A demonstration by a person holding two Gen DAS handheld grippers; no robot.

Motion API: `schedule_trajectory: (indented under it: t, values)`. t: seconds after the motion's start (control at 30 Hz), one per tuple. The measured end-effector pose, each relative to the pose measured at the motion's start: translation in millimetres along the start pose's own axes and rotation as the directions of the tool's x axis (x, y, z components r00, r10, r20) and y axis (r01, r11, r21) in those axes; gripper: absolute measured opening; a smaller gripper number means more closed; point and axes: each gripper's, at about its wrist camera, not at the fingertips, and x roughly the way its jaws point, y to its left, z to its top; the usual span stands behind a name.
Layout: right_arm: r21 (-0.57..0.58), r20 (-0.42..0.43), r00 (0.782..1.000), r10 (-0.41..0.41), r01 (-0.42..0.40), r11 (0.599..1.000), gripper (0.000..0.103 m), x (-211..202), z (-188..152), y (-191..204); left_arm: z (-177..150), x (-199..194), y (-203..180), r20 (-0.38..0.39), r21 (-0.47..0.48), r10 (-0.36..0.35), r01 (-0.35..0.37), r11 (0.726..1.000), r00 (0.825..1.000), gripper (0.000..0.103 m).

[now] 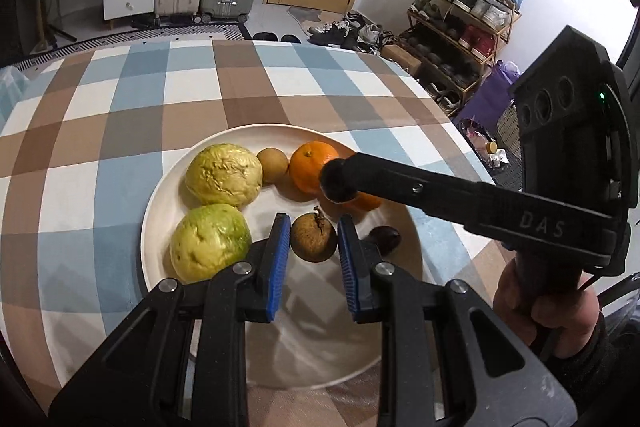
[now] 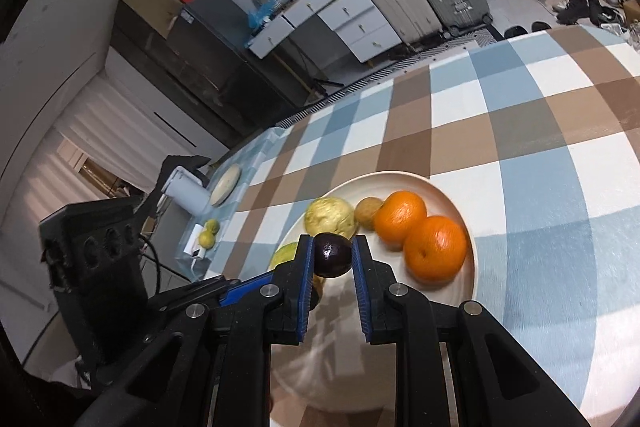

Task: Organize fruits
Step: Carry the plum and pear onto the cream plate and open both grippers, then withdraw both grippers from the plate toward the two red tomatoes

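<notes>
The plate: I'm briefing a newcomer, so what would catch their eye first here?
The two oranges glow at the white plate's right side, with two big yellow-green guavas on its left. Nearer, the left gripper straddles a brown fruit, and the right gripper brackets a dark fruit.

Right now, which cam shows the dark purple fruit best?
Right wrist: the dark purple fruit sits centred and unobstructed between the right gripper jaws, over the plate. Left wrist shows it only partly, small, behind the left gripper's right finger.
</notes>
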Motion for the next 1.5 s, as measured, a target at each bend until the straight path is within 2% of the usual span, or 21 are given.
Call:
schedule_trajectory:
  t: [0.23,0.57,0.63,0.7,0.77,0.83,0.93,0.97,1.2,1.23,1.3,1.4,1.5]
  values:
    - [-0.011,-0.03,1.0,-0.001,0.001,1.0,0.02,21.2,7.4,0.7,5.0,15.6,9.9,-0.016,0.01,0.004,-0.004,1.0,1.0,0.022]
    - [-0.053,-0.022,0.998,-0.067,0.066,0.996,0.021,29.6,6.8,4.5,7.1,27.7,12.2,-0.024,0.002,-0.004,0.004,1.0,1.0,0.022]
    - [-0.045,-0.02,0.997,-0.078,0.077,0.996,0.033,28.2,7.3,4.3,6.7,25.3,11.5,-0.025,-0.001,-0.009,0.009,1.0,1.0,0.022]
    - [-0.044,-0.01,0.998,-0.068,0.068,0.997,0.04,25.6,7.1,5.3,6.3,21.4,9.8,-0.022,0.006,-0.005,0.005,1.0,1.0,0.022]
    - [-0.061,0.009,0.997,-0.077,0.078,0.995,0.04,17.9,5.4,9.5,5.6,14.1,7.6,-0.011,0.012,0.004,-0.004,1.0,1.0,0.026]
    - [-0.068,0.027,0.997,-0.075,0.077,0.995,0.041,8.8,3.5,13.8,4.1,6.7,5.7,-0.006,0.011,0.015,-0.015,1.0,1.0,0.036]
    - [-0.075,0.052,0.995,-0.08,0.084,0.994,0.05,-5.4,-0.9,21.0,0.9,-8.1,2.4,0.009,0.005,0.039,-0.039,0.999,0.999,0.043]
    - [-0.086,0.064,0.994,-0.083,0.088,0.992,0.05,-11.2,-3.1,24.9,-0.4,-12.3,1.4,0.014,0.005,0.041,-0.041,0.999,0.999,0.045]
    - [-0.127,0.122,0.987,-0.103,0.118,0.985,0.053,-53.2,-23.8,49.5,-12.9,-55.4,-10.8,0.087,0.004,0.08,-0.08,0.997,0.993,0.072]
    - [-0.127,0.137,0.985,-0.105,0.123,0.984,0.058,-60.6,-28.4,52.4,-16.0,-62.9,-12.5,0.1,0.001,0.084,-0.085,0.996,0.991,0.076]
    - [-0.131,0.163,0.982,-0.099,0.121,0.984,0.069,-73.1,-37.5,57.5,-20.7,-75.1,-15.5,0.119,0.0,0.084,-0.084,0.996,0.989,0.078]
    - [-0.161,0.195,0.976,-0.095,0.128,0.979,0.073,-89.8,-51.6,67.2,-30.4,-95.6,-19.9,0.151,0.005,0.082,-0.084,0.996,0.985,0.079]
    - [-0.195,0.219,0.971,-0.096,0.14,0.971,0.087,-104.6,-68.4,77.6,-43.1,-114.4,-26.0,0.183,0.018,0.08,-0.085,0.996,0.98,0.082]
